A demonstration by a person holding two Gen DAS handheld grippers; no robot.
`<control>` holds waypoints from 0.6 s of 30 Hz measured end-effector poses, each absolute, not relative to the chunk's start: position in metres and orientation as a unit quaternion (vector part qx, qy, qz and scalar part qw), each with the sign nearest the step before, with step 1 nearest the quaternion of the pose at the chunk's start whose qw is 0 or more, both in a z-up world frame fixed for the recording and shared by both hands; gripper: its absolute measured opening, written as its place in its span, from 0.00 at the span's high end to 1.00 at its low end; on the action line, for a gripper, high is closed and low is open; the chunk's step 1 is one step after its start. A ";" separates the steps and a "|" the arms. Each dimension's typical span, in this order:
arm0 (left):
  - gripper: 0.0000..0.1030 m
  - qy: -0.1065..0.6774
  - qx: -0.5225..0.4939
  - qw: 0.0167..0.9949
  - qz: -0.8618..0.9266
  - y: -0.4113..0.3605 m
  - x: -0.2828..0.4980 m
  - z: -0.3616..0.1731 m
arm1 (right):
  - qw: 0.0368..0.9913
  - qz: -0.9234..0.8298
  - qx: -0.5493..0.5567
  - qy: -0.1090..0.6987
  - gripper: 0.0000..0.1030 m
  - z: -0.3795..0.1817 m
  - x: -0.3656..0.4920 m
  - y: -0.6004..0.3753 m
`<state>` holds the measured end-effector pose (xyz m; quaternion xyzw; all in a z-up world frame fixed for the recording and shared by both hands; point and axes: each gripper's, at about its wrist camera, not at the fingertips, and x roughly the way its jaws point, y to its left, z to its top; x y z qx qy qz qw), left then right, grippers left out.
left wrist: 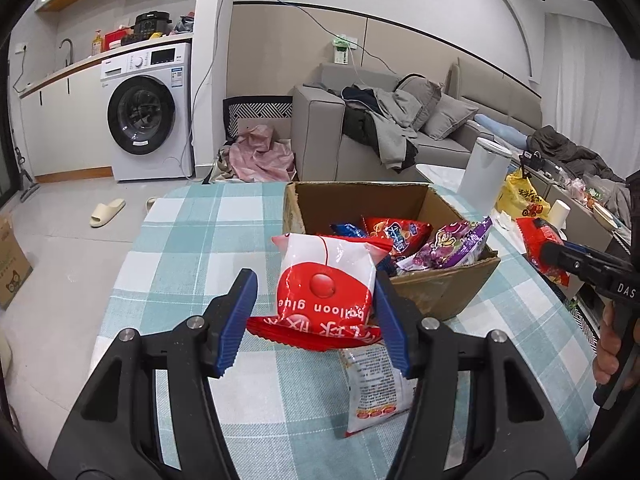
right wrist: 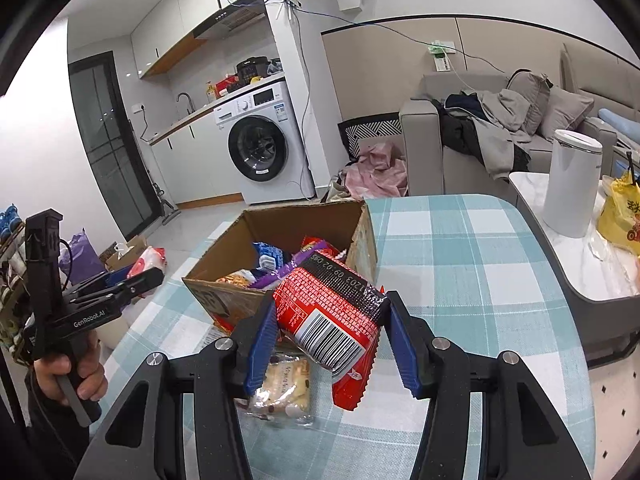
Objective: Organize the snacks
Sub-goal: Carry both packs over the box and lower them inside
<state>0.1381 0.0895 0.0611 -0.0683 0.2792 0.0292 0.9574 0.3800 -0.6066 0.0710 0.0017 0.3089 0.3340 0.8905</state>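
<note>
Two claws, left [left wrist: 316,312] around one white-red packet [left wrist: 326,280], right [right wrist: 332,336] around one red packet [right wrist: 332,316].

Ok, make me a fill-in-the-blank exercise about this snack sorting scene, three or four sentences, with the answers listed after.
1. The left tongs hold a red and white packet printed with the words "balloon ____".
2. The right tongs grip a red packet whose white patch carries a ____.
3. Several snacks already lie inside the cardboard ____.
4. The table is covered by a ____ cloth in teal and white.

Answers: glue; barcode; box; checked
</note>
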 end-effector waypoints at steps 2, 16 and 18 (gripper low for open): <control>0.46 0.276 -0.071 0.958 0.019 0.088 0.141 0.062 | 0.890 0.338 0.002 0.306 0.49 0.073 0.382 -0.602; 0.46 0.270 -0.055 0.961 0.007 0.070 0.174 0.066 | 0.887 0.354 -0.016 0.295 0.49 0.086 0.388 -0.568; 0.46 0.271 -0.052 0.961 0.009 0.068 0.178 0.065 | 0.886 0.357 -0.017 0.295 0.49 0.087 0.390 -0.565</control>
